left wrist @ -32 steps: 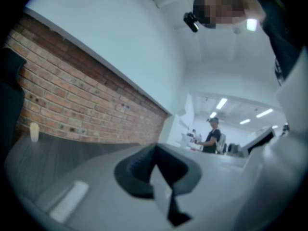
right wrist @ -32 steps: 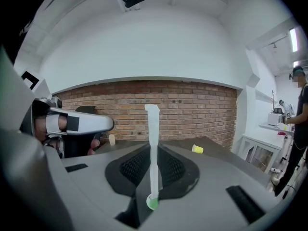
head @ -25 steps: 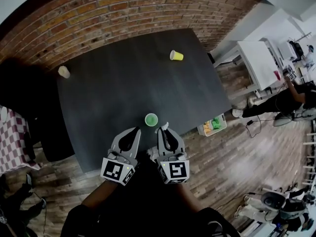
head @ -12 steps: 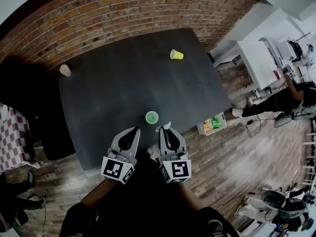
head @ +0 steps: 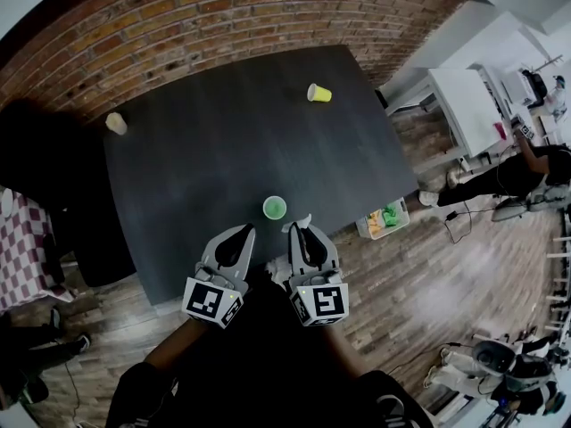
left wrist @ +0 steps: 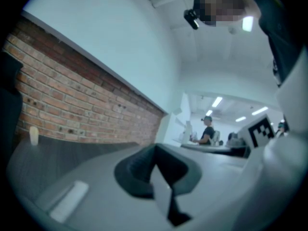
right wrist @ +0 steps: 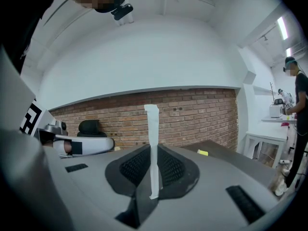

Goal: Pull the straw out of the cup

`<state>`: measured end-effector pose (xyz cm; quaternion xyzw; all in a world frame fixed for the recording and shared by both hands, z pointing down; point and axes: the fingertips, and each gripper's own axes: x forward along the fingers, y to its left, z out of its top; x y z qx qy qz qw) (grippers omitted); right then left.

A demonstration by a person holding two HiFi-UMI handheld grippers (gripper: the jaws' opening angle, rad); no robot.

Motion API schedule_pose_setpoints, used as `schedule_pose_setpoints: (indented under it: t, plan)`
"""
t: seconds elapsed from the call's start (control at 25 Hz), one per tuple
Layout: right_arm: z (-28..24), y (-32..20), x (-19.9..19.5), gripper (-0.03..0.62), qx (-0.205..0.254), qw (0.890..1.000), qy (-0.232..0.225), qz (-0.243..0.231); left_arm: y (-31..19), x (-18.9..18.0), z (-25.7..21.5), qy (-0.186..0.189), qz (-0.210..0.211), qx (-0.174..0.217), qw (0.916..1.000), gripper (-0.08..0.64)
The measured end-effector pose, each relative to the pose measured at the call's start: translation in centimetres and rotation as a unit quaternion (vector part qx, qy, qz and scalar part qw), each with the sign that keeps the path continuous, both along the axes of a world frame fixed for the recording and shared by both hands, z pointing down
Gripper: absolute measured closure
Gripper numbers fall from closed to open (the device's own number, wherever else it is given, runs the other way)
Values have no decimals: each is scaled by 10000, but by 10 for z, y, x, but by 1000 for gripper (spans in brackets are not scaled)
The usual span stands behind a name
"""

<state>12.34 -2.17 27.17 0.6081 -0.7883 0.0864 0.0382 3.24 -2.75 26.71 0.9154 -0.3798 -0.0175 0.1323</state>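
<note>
A green cup (head: 274,208) stands near the front edge of the dark table (head: 205,150), with no straw in it. My right gripper (head: 298,229) is just right of the cup and nearer me, shut on a white straw (head: 304,220). In the right gripper view the straw (right wrist: 153,143) stands upright between the pads, its top well above them. My left gripper (head: 242,231) hovers at the table's front edge, left of the cup. In its own view the left gripper (left wrist: 156,174) is shut with nothing in it.
A yellow cup (head: 318,94) lies on its side at the table's far right. A cream cup (head: 116,124) stands at the far left corner. A brick wall runs behind. A white table (head: 468,105), a person (head: 526,175) and a bin (head: 385,221) are on the right.
</note>
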Motion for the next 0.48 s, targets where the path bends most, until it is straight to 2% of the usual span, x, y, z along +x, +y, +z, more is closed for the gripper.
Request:
schedule_pose_setpoints:
  t: [0.48]
  plan:
    - [-1, 0, 9, 552, -27, 9999, 22, 117, -2, 10, -1, 5, 183, -44, 9998, 555]
